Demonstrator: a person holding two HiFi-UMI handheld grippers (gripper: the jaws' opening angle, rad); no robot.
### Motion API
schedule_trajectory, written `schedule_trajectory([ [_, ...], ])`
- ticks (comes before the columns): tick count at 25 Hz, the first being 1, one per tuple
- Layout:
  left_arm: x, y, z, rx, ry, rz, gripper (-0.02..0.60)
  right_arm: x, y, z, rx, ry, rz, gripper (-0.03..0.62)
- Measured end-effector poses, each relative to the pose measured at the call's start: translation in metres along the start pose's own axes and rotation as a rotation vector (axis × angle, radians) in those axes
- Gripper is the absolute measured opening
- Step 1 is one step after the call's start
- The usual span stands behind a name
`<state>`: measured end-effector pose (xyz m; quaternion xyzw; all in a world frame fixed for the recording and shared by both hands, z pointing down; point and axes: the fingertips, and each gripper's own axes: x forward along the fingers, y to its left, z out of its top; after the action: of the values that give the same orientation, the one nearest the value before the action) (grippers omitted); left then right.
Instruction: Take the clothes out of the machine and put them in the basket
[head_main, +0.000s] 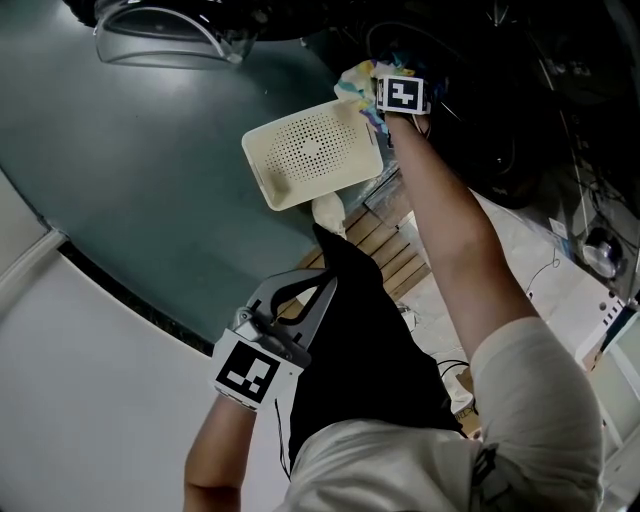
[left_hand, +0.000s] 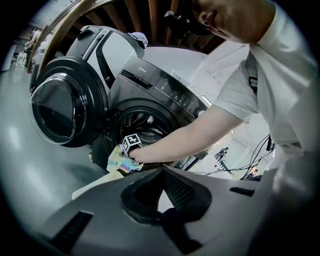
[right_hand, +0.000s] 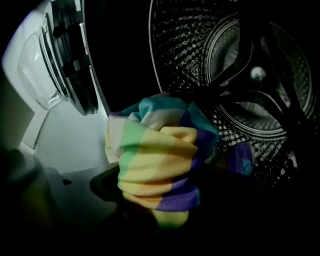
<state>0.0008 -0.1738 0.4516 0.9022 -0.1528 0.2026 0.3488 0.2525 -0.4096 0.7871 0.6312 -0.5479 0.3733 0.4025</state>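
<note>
At the far left, the round glass door (left_hand: 65, 107) of the washing machine (left_hand: 165, 90) stands wide open over the grey floor (head_main: 150, 180). Your left gripper (head_main: 327, 279) is low and near your body, on this side of the basket (head_main: 310, 150). Its two jaws come together at their tips and nothing is caught between them. In the left gripper view you see through the gap behind the tips only a pale piece of the basket.

The basket is cream, with small holes in its bottom. It lies on the floor in front of the machine, and no clothes can be seen in it.

To the right of it, at the far corner of the basket, is the striped cloth (right_hand: 157, 165), in yellow, green, purple and blue bands. Your right gripper (head_main: 390, 102) holds it: in the right gripper view the jaws are closed on a thick bunch of it, and the folds look squeezed. The cloth is at the mouth of the machine, just outside the drum (right_hand: 250, 75), and it hangs a little under the gripper.

Further to the right, a small purple and blue patch (right_hand: 242, 157) lies at the rim of the drum. It is not clear if this is the same cloth or another one.
</note>
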Motion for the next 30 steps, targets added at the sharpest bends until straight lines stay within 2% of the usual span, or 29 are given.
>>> schedule_trajectory([
  [7,-0.005,-0.006,0.002,-0.006,-0.010,-0.008,-0.003,-0.013,0.007,0.002,-0.068,-0.025,0.058,0.235],
  [11,-0.012,-0.011,0.004,0.001,-0.015,-0.008,-0.003,-0.032,0.002,0.007,-0.013,-0.078,0.066,0.183],
  [20,-0.031,-0.036,0.007,0.025,-0.032,-0.003,-0.003,-0.097,-0.015,0.027,0.035,-0.193,0.087,0.176],
  [25,-0.042,-0.057,0.011,0.055,-0.046,-0.006,-0.003,-0.154,-0.015,0.036,0.027,-0.284,0.117,0.176],
  [30,-0.054,-0.081,0.013,0.073,-0.064,-0.008,-0.003,-0.207,-0.012,0.031,-0.016,-0.332,0.142,0.176],
])
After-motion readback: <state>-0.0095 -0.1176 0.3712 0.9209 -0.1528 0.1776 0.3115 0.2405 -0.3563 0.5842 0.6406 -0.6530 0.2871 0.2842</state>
